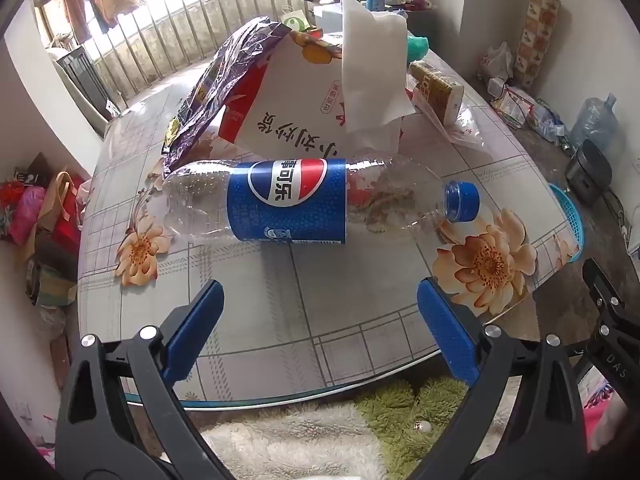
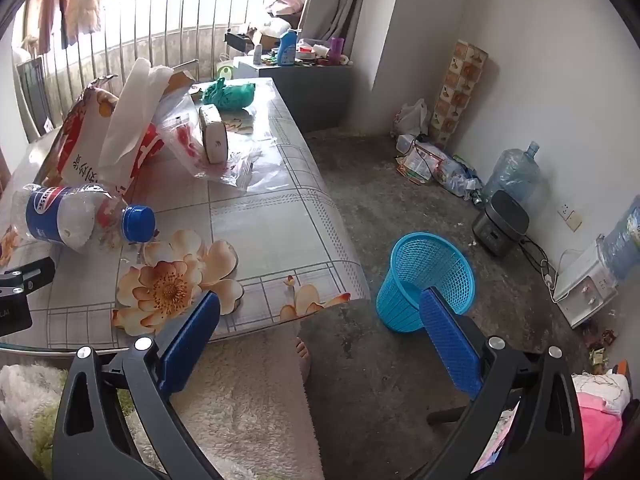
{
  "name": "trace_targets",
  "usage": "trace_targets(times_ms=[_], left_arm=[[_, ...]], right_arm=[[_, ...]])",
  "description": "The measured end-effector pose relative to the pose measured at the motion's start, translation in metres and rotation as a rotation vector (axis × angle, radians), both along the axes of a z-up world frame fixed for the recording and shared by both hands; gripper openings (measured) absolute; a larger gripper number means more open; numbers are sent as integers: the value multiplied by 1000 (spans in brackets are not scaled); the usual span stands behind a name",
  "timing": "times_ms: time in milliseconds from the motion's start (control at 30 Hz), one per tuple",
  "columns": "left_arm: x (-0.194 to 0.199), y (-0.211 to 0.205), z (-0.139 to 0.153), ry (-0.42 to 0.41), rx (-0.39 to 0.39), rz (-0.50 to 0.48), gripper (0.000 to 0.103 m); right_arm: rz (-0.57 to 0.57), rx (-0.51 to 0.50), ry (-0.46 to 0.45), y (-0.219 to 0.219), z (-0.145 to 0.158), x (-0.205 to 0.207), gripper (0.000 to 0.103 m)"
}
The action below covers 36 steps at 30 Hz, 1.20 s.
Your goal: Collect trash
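While both grippers hang over the near edge of the table [image 1: 280, 320], neither one touches any item. Left gripper [image 1: 320, 312]: jaws spread wide, nothing between them; its fingers [image 1: 196, 328] carry ribbed blue pads on black plastic arms. Right gripper [image 2: 320, 328]: likewise spread and empty, held over the table's corner and the floor.

Table surface: glossy sheet over a grid-and-flower printed cloth.

Plastic bottle [image 1: 280, 204]: clear, crumpled, lying on its side across the table just ahead of the left gripper, with a blue label and a blue screw cap [image 1: 462, 201] pointing right. Behind it, touching or overlapping, stand a crinkled purple foil wrapper [image 1: 224, 80], a stiff white paper bag [image 1: 296, 112] with red trim and black characters, and a limp white tissue [image 1: 372, 64] draped over that bag. Further right lie a cylindrical cup [image 1: 438, 88] on its side atop a thin clear plastic bag [image 2: 216, 152], and a bunched green bag [image 2: 228, 94].

Blue basket [image 2: 424, 276]: round, perforated plastic, upright on the rough concrete floor, just beside the table's corner.
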<state>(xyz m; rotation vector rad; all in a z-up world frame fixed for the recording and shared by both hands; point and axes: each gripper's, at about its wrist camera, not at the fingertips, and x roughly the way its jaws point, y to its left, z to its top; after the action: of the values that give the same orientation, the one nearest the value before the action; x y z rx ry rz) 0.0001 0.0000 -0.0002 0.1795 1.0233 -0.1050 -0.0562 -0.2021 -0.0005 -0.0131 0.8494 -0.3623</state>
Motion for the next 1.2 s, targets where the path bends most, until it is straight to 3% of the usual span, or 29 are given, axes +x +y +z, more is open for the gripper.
trace_targets(times_ms=[1200], left_arm=[[0, 0, 3, -13, -8, 3, 93]], right_arm=[[1, -9, -3, -1, 2, 0, 97]])
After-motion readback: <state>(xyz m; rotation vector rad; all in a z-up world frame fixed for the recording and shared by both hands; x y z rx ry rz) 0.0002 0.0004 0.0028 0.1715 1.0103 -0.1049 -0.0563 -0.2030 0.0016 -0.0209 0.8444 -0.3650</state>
